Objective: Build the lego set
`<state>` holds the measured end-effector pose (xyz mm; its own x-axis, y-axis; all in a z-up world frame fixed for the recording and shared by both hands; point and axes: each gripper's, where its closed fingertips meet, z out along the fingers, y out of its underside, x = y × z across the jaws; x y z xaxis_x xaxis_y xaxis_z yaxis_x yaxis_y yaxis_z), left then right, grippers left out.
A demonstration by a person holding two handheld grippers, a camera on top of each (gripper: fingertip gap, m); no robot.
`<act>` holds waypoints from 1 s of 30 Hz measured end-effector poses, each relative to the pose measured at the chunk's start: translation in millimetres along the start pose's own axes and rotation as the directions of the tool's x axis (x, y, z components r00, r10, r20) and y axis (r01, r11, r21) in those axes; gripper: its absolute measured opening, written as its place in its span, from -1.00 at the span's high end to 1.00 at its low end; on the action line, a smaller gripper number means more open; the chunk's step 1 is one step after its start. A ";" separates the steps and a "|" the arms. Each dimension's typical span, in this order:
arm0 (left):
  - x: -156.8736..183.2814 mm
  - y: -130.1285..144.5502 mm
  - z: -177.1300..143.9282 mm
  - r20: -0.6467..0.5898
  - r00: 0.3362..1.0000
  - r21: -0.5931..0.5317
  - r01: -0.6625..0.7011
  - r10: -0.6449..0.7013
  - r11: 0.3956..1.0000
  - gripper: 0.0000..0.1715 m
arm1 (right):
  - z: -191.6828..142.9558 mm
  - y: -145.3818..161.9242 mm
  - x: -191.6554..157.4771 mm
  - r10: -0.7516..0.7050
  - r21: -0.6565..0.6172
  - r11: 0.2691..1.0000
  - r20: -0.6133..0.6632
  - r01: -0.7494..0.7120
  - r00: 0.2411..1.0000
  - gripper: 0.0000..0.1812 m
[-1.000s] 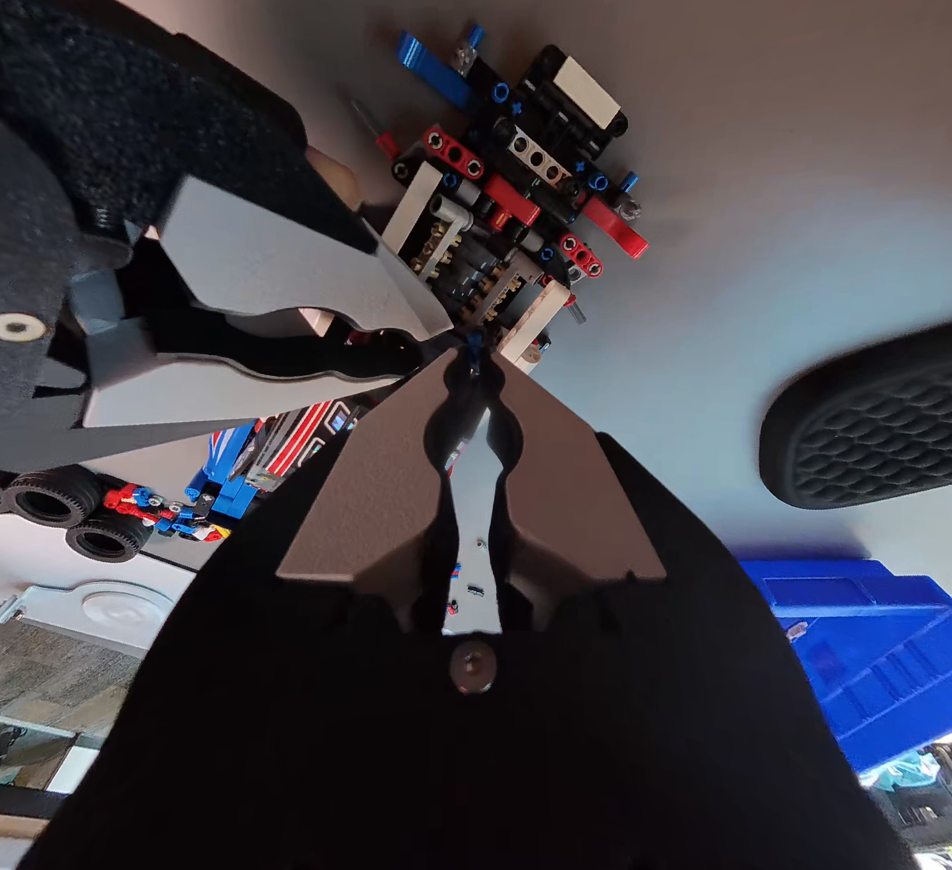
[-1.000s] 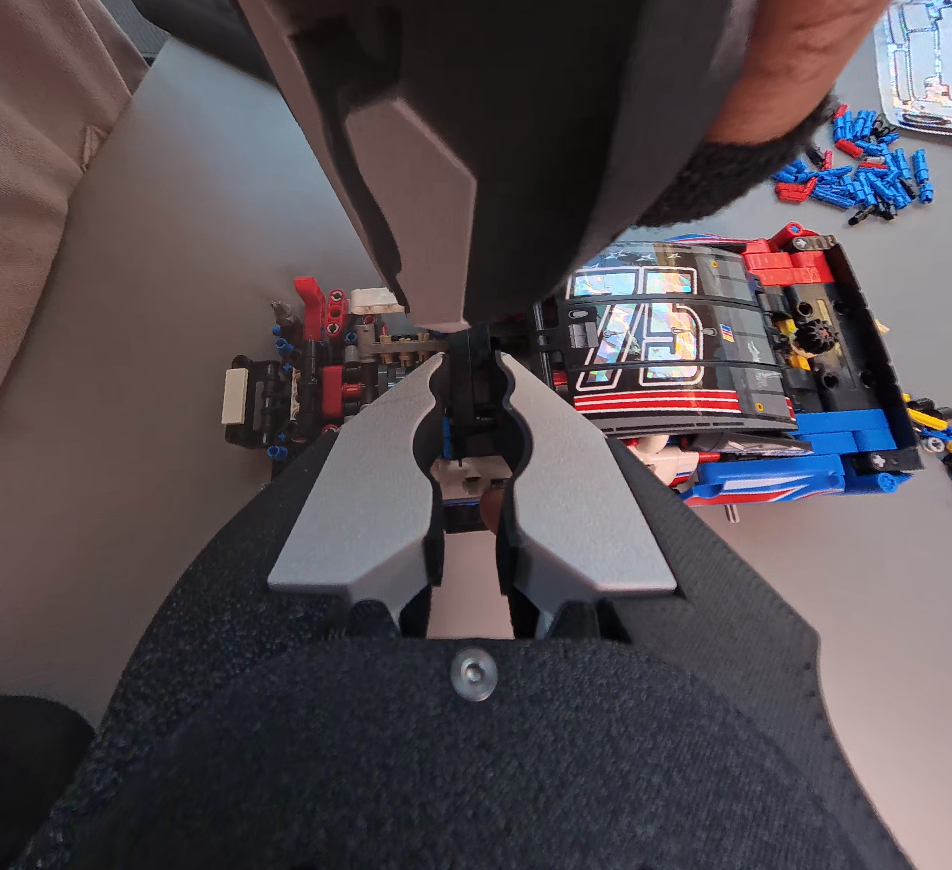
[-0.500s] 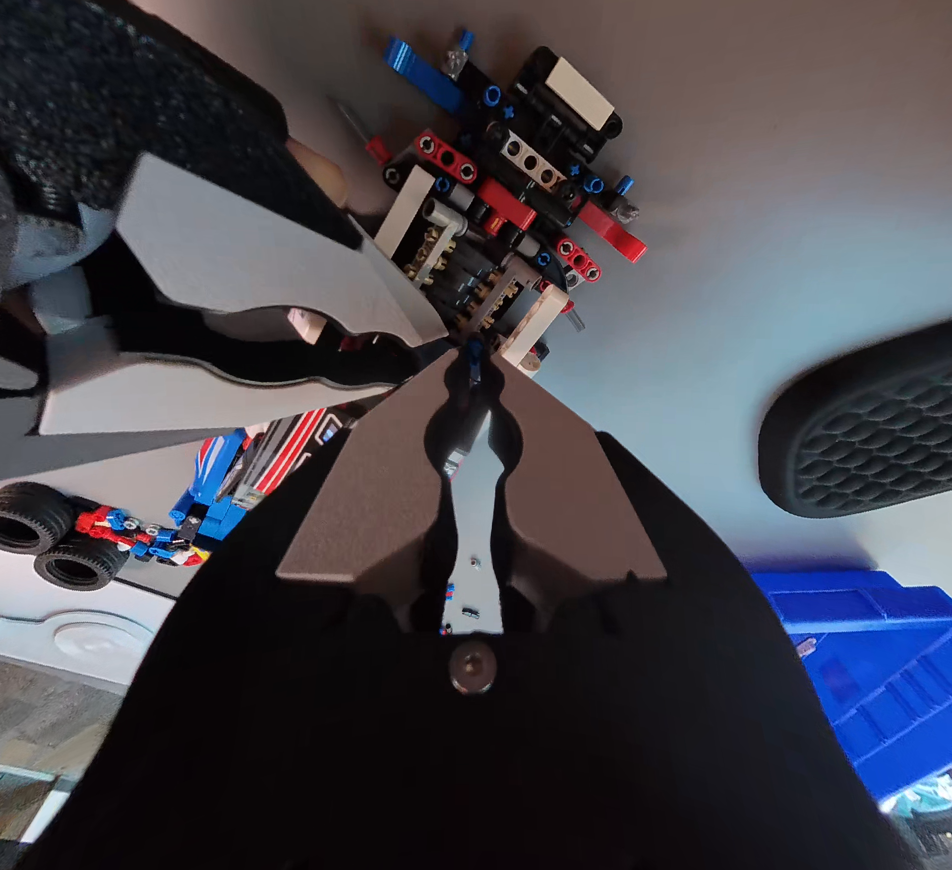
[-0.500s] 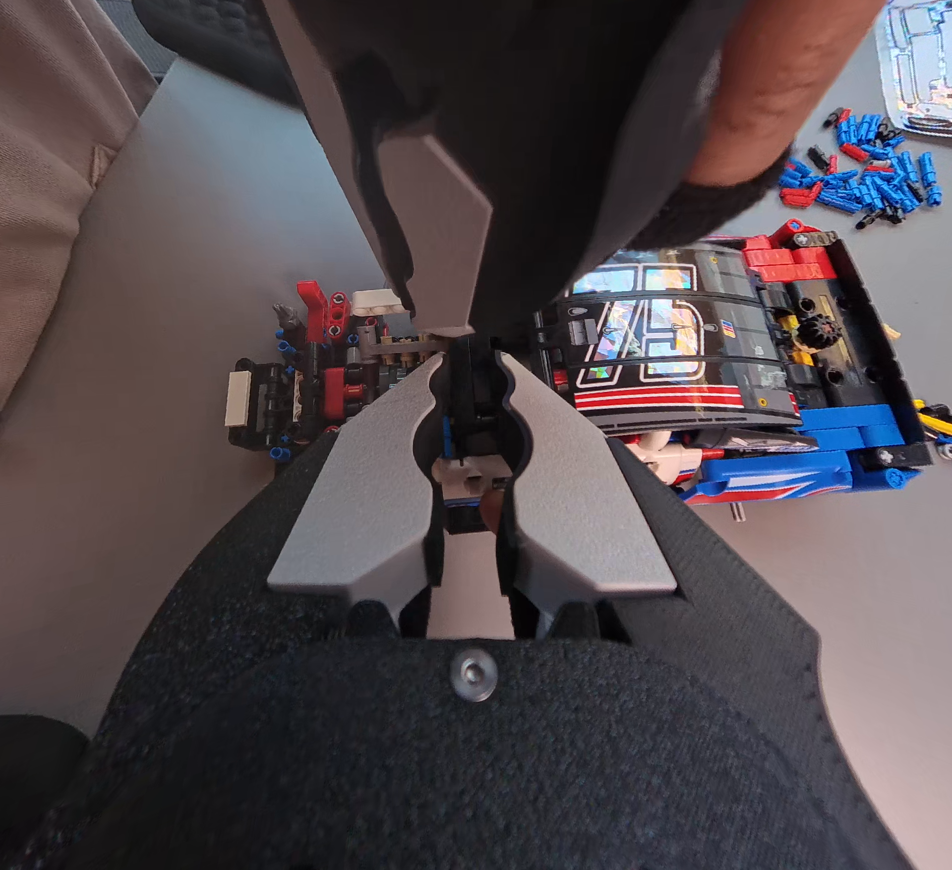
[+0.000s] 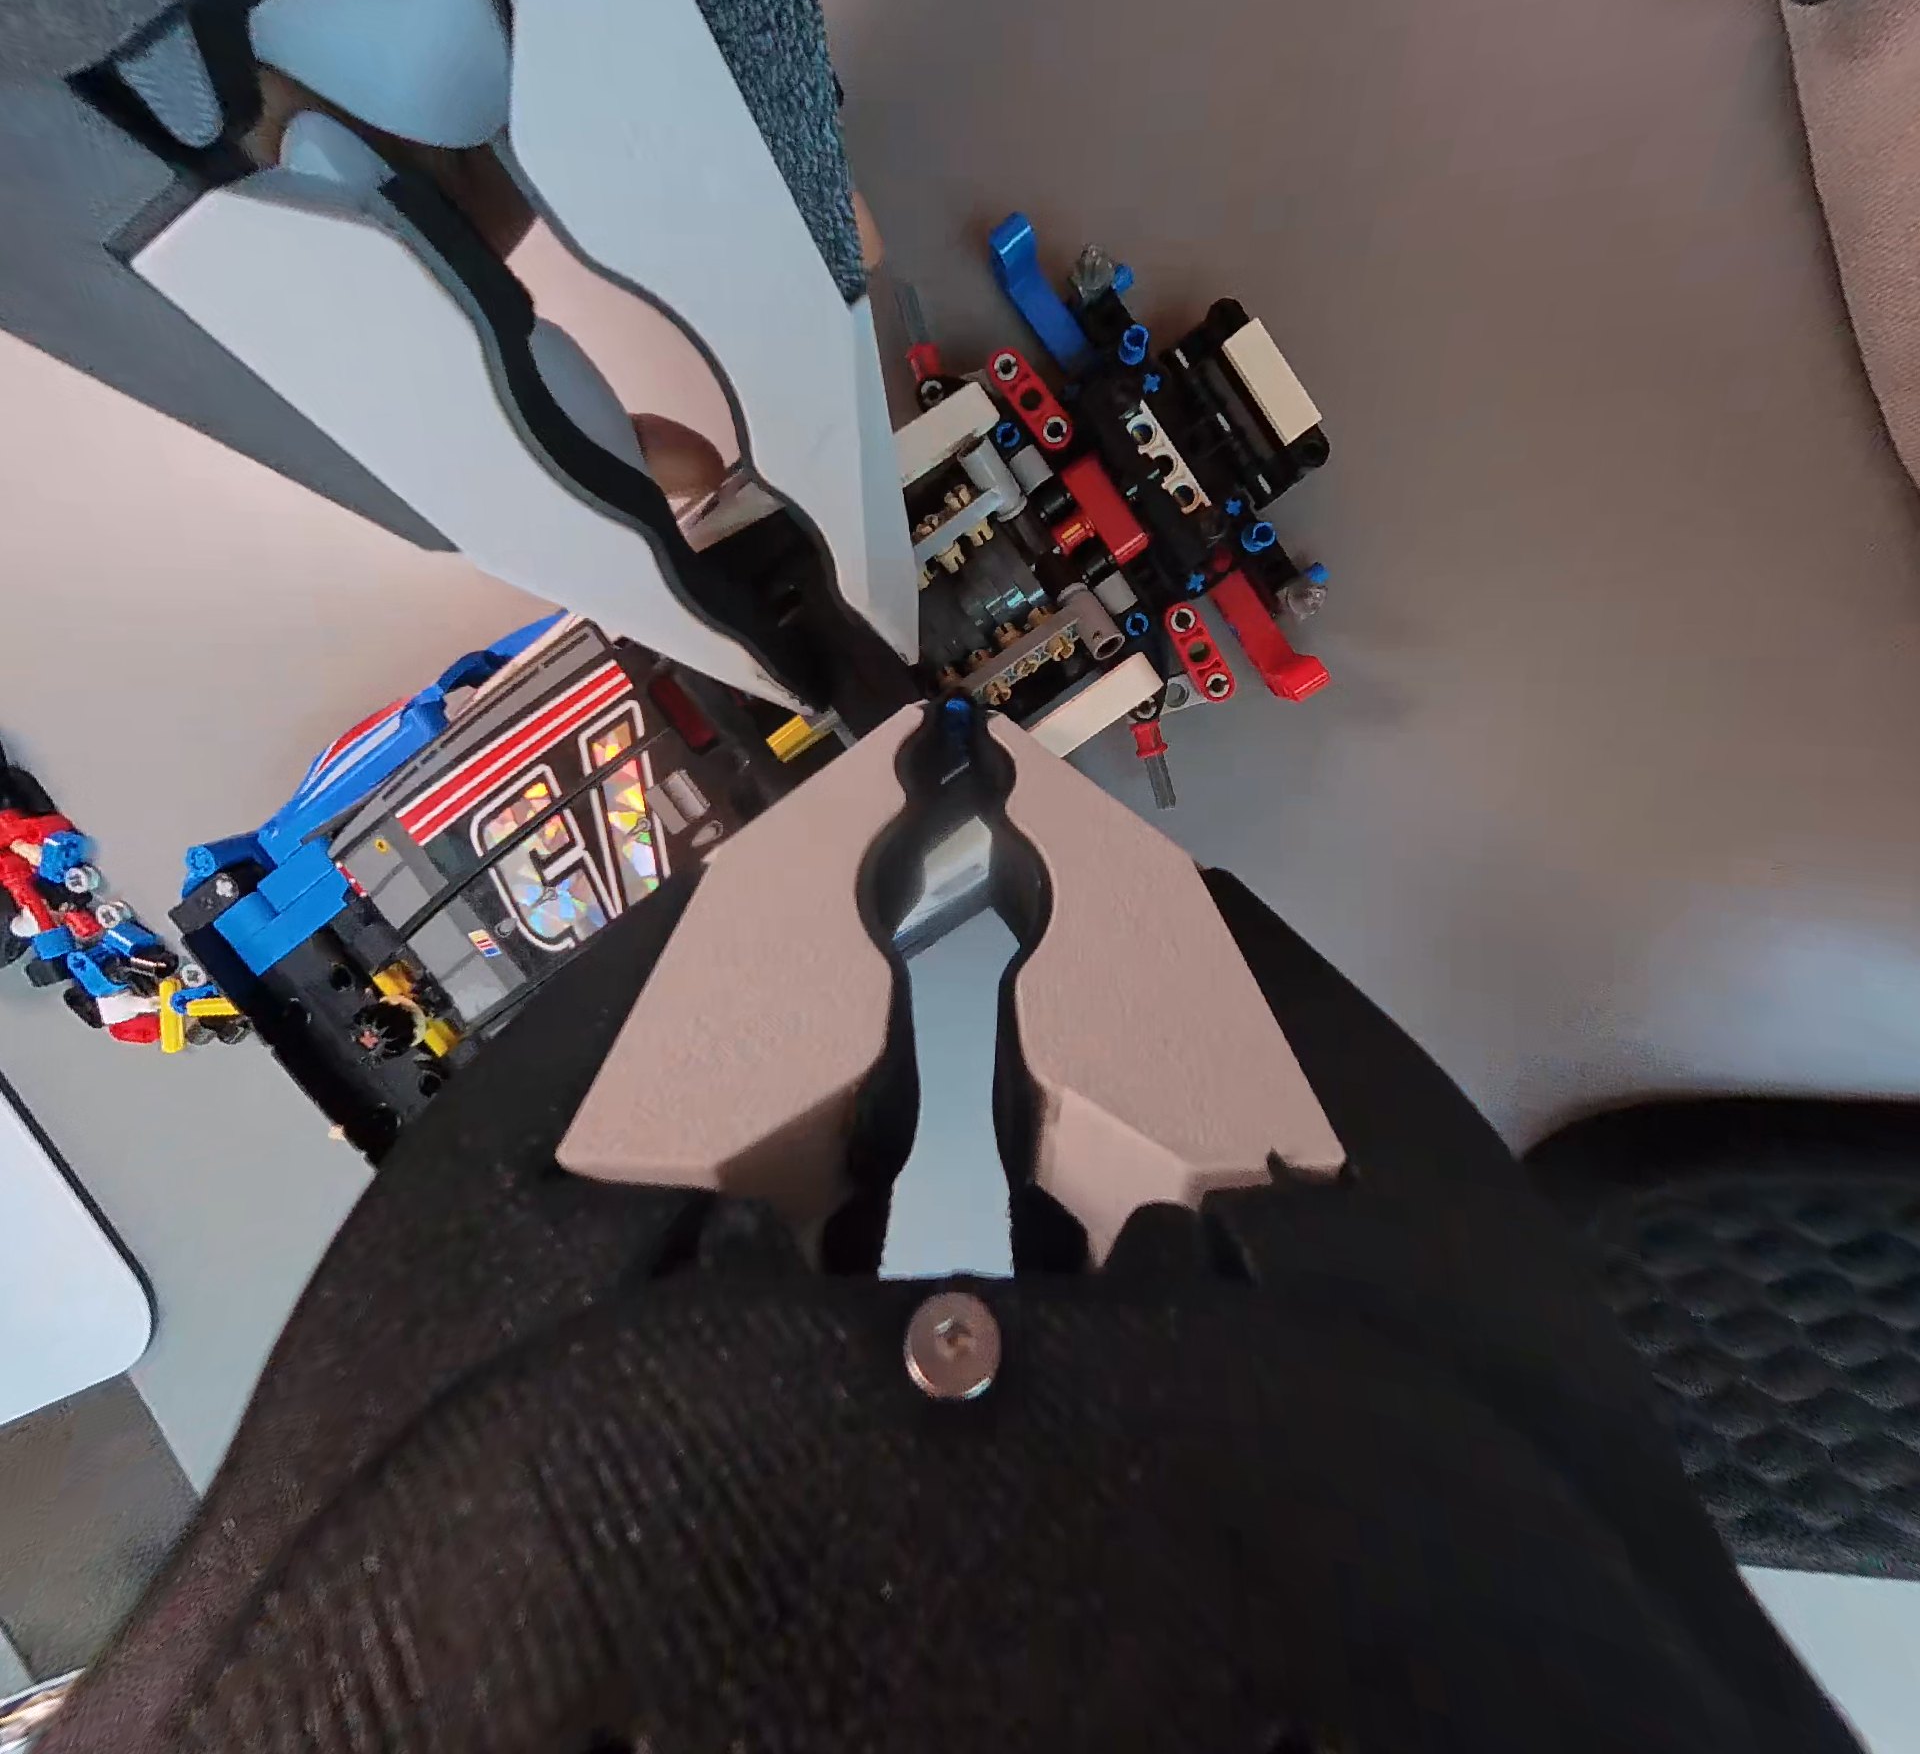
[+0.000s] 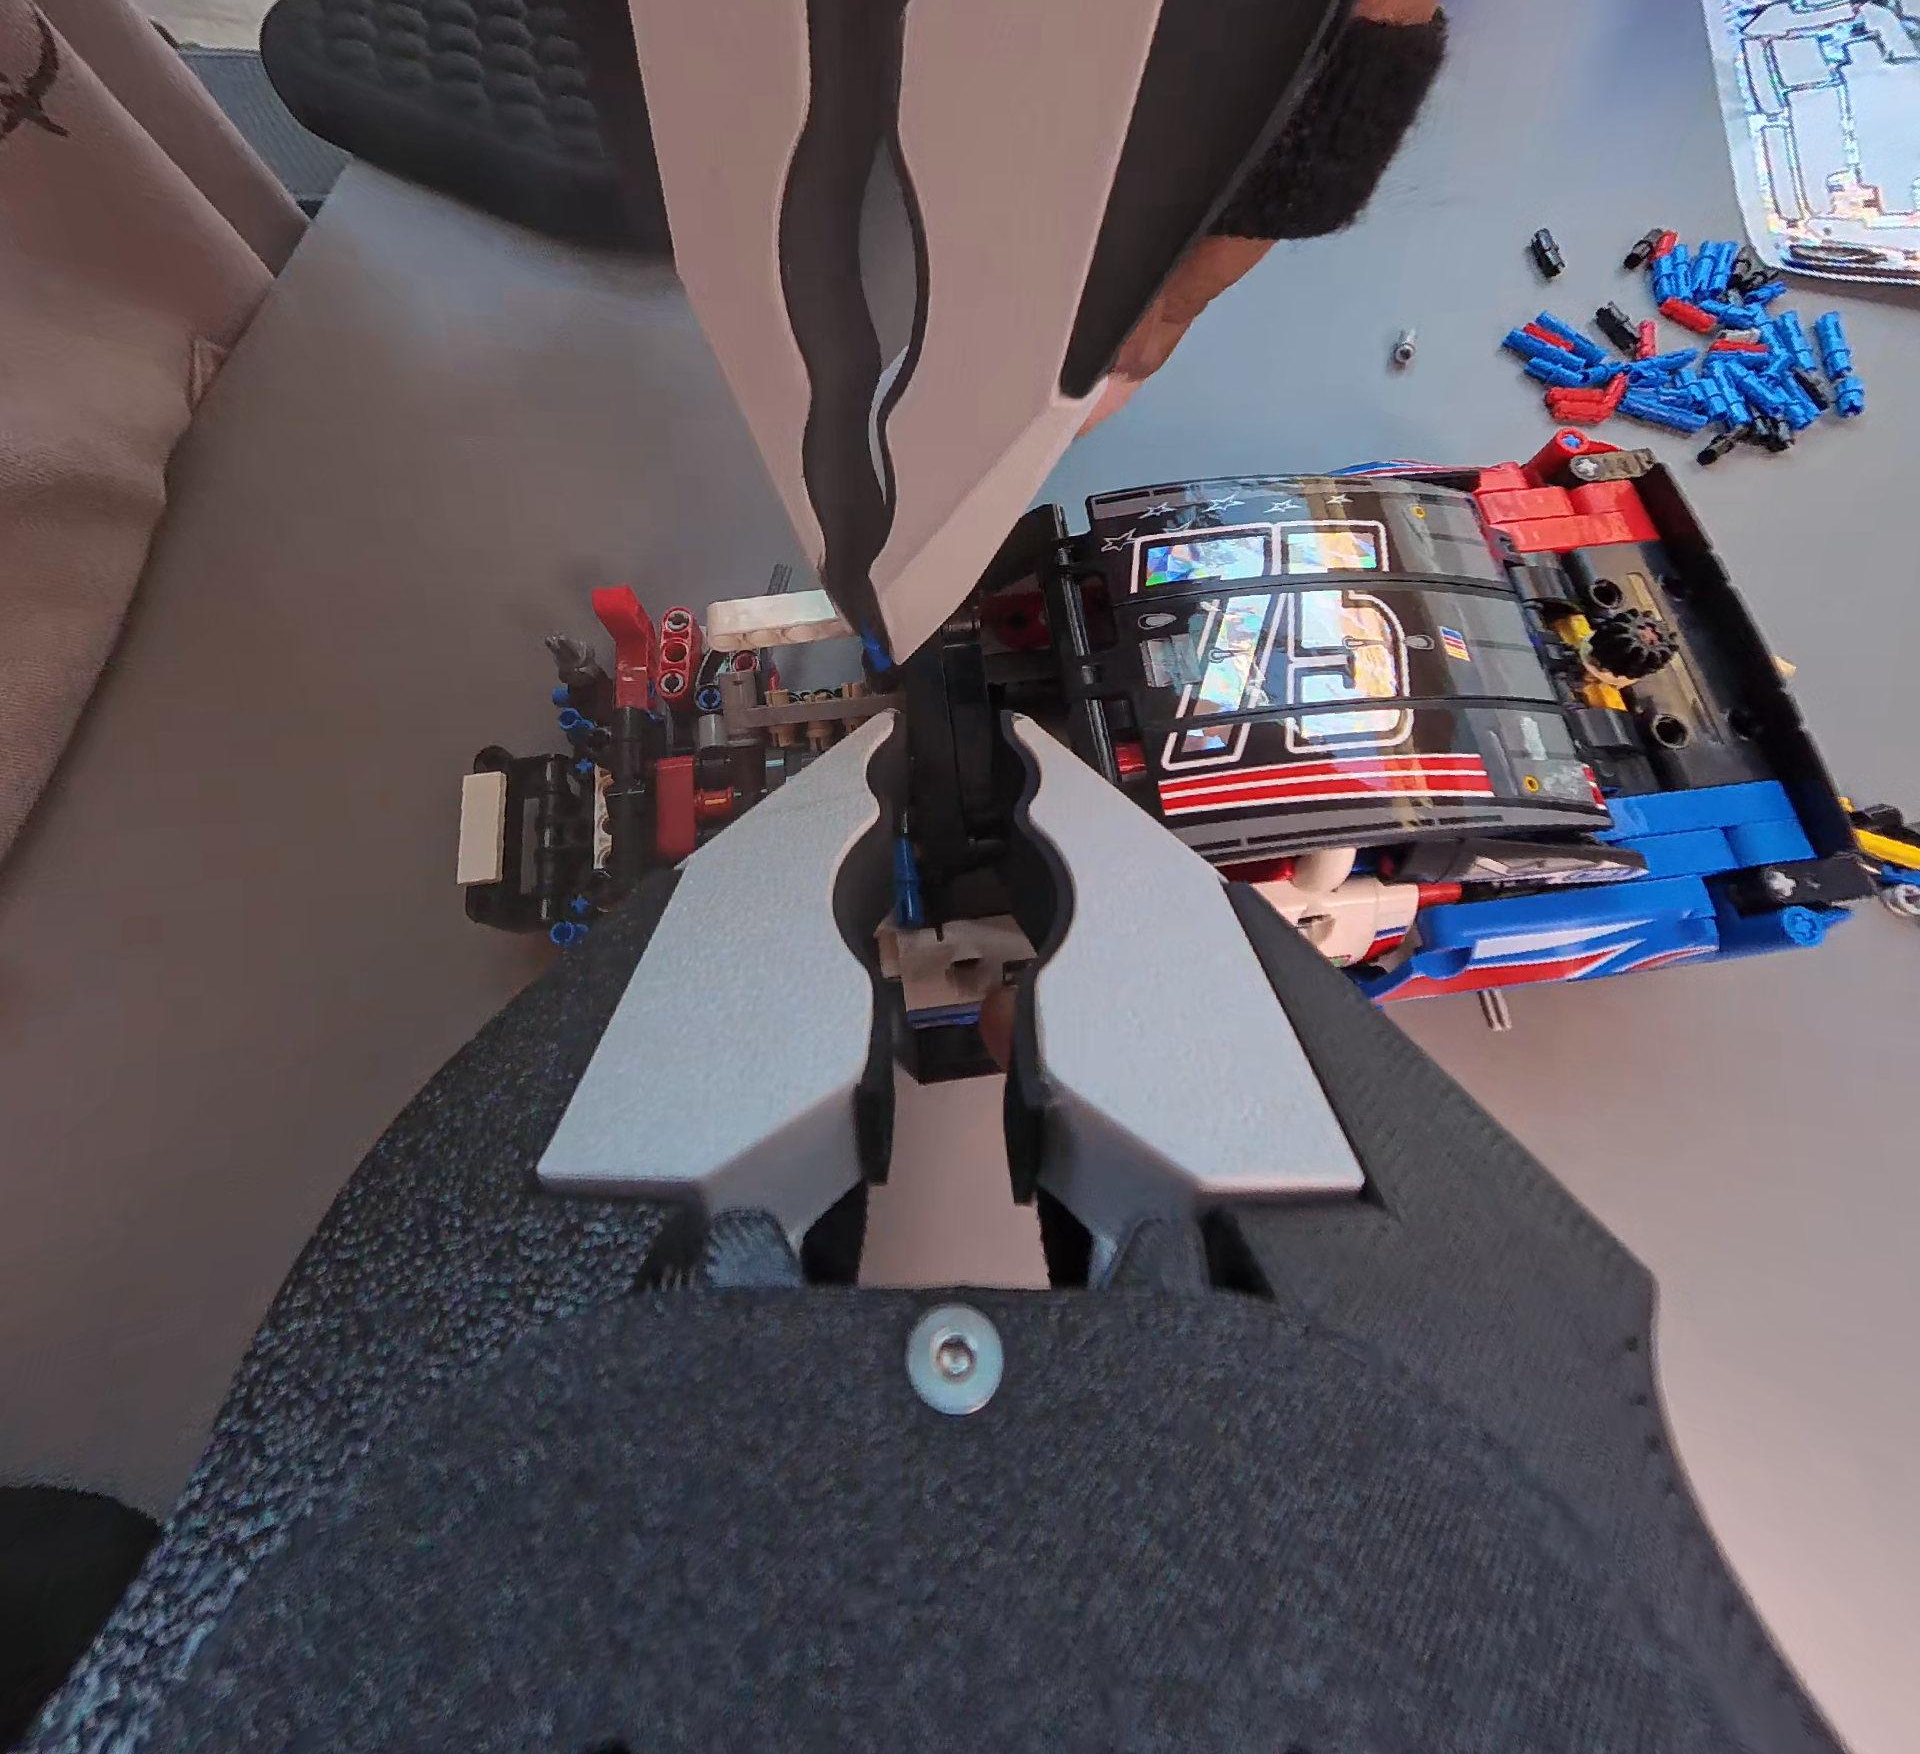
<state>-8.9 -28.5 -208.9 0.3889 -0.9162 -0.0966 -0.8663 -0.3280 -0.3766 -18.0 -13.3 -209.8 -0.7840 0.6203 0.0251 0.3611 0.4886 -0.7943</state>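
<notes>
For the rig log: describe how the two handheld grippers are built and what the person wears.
Each gripper, left and right, has two grey wedge fingers with wavy black inner pads, a black textured body and one silver screw. A black fuzzy cuff shows at one wrist.

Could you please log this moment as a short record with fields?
left gripper: shut on a blue pin
right gripper: shut on a black piece of the car
car: black, blue and red, on the table
chassis: on the table, beside the car
loose pins: heap beyond the car
sticker sheet: beyond the pins
</notes>
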 end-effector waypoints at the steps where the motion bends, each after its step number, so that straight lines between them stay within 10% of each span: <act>1: 0.1 0.8 -0.5 0.008 1.000 0.016 0.011 -0.011 1.000 0.95 | 0.6 -0.3 0.3 0.000 0.000 1.000 -0.004 0.000 1.000 0.86; 13: -3.9 20.8 -15.2 0.305 0.910 0.360 0.162 -0.280 0.919 1.00 | 1.0 -0.6 2.3 0.008 0.014 1.000 -0.031 -0.008 0.999 0.85; 19: -2.1 2.5 -7.1 0.231 0.915 0.365 0.234 -0.331 0.901 0.71 | 2.6 -1.7 3.4 0.009 0.018 1.000 -0.037 -0.009 0.999 0.85; 24: -5.0 -0.7 0.5 0.225 0.910 0.376 0.248 -0.347 0.893 0.95 | 1.8 -1.3 3.5 0.013 0.031 0.999 -0.052 -0.011 0.999 0.85; 30: -4.8 2.2 -1.9 0.174 0.814 0.574 0.374 -0.554 0.729 0.95 | 2.5 -2.1 3.8 0.013 0.044 0.999 -0.049 -0.011 0.999 0.85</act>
<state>-13.2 -25.4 -207.4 0.8513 -0.5238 -0.0303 -0.3064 -0.4494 -0.8391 -23.0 -13.5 -209.6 -0.7539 0.6555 0.0445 0.3467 0.4545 -0.8205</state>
